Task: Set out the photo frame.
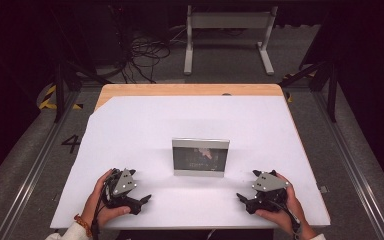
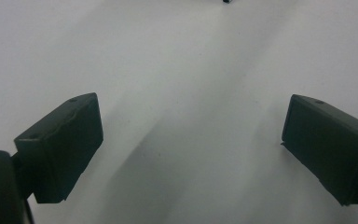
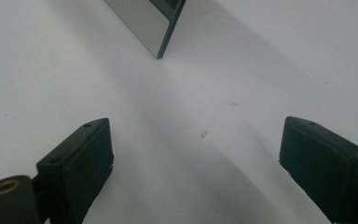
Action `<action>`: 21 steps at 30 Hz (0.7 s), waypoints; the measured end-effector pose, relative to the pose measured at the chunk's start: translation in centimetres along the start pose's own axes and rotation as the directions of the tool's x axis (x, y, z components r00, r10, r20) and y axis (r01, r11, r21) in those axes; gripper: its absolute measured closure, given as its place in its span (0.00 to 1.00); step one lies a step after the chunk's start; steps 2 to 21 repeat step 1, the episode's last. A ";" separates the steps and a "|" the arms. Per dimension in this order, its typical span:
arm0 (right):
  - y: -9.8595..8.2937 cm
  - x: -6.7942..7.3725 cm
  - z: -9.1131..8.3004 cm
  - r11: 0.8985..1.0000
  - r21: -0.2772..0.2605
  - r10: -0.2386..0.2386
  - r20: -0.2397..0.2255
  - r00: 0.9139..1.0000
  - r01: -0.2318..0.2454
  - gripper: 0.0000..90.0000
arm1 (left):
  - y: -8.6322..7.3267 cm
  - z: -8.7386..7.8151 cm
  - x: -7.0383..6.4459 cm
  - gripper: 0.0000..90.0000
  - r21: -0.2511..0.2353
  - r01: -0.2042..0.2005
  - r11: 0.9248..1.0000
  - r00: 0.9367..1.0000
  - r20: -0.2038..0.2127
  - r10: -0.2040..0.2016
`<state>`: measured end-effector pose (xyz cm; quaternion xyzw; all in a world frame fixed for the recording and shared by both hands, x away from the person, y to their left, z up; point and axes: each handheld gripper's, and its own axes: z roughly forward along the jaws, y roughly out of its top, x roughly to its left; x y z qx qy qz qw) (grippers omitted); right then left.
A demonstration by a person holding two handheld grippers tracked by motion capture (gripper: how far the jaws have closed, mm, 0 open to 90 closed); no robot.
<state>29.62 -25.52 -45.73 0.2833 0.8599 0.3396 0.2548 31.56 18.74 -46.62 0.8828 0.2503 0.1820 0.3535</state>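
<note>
A silver-framed picture frame stands upright in the middle of the white table, its dark glass facing the person. My left gripper rests near the front edge, left of the frame, held in a hand. My right gripper rests near the front edge on the right, also hand-held. In the left gripper view my gripper is open with bare white table between the jaws. In the right gripper view my gripper is open too, and the frame's lower corner stands ahead of it, apart.
The white sheet covers a wooden table. Beyond the far edge lie floor cables and a white stand. Metal rails run along both sides of the table.
</note>
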 end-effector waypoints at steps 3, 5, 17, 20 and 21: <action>0.0 0.0 0.0 1.000 -0.001 0.004 0.001 1.000 -0.004 0.12 | 0.0 0.0 0.0 0.07 0.000 0.000 1.000 1.000 0.000 0.000; 0.0 0.0 0.0 1.000 -0.001 0.004 0.001 1.000 -0.004 0.12 | 0.0 0.0 0.0 0.07 0.000 0.000 1.000 1.000 0.000 0.000; 0.0 0.0 0.0 1.000 -0.001 0.004 0.001 1.000 -0.004 0.12 | 0.0 0.0 0.0 0.07 0.000 0.000 1.000 1.000 0.000 0.000; 0.0 0.0 0.0 1.000 -0.001 0.004 0.001 1.000 -0.004 0.12 | 0.0 0.0 0.0 0.07 0.000 0.000 1.000 1.000 0.000 0.000; 0.0 0.0 0.0 1.000 -0.001 0.004 0.001 1.000 -0.004 0.12 | 0.0 0.0 0.0 0.07 0.000 0.000 1.000 1.000 0.000 0.000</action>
